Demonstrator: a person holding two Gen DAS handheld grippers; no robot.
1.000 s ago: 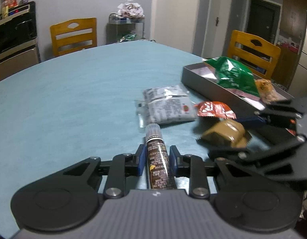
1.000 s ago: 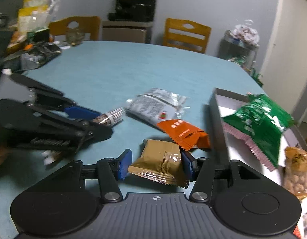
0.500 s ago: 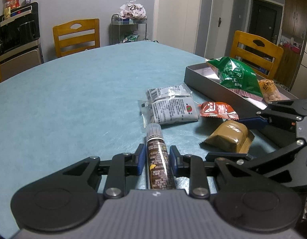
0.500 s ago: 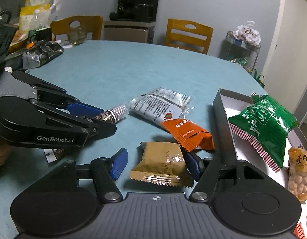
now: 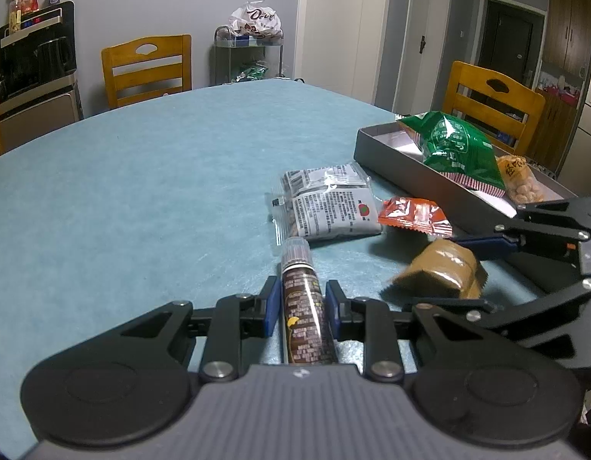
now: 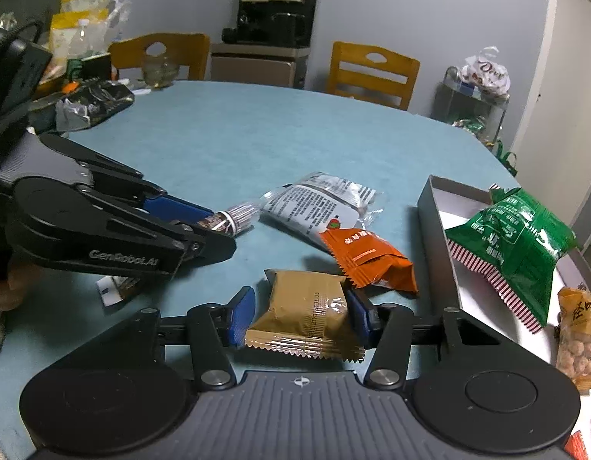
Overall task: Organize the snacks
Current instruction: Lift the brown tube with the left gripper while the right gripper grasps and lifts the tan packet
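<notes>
My left gripper is shut on a brown tube snack, held just above the teal table. From the right wrist view the left gripper comes in from the left with the tube's clear cap sticking out. My right gripper has its jaws closing on a tan packet, with both blue pads against its sides. In the left wrist view the tan packet sits tilted between the right gripper fingers. An orange packet and a silver-white packet lie just beyond.
A grey tray at the right holds a green bag and a bag of peanuts. Wooden chairs stand around the table. Bags and clutter sit at the far left edge.
The right jaws spread wider around the tan packet, then came back in against it, and the packet now sits tilted up. The left gripper and its tube have not moved.
</notes>
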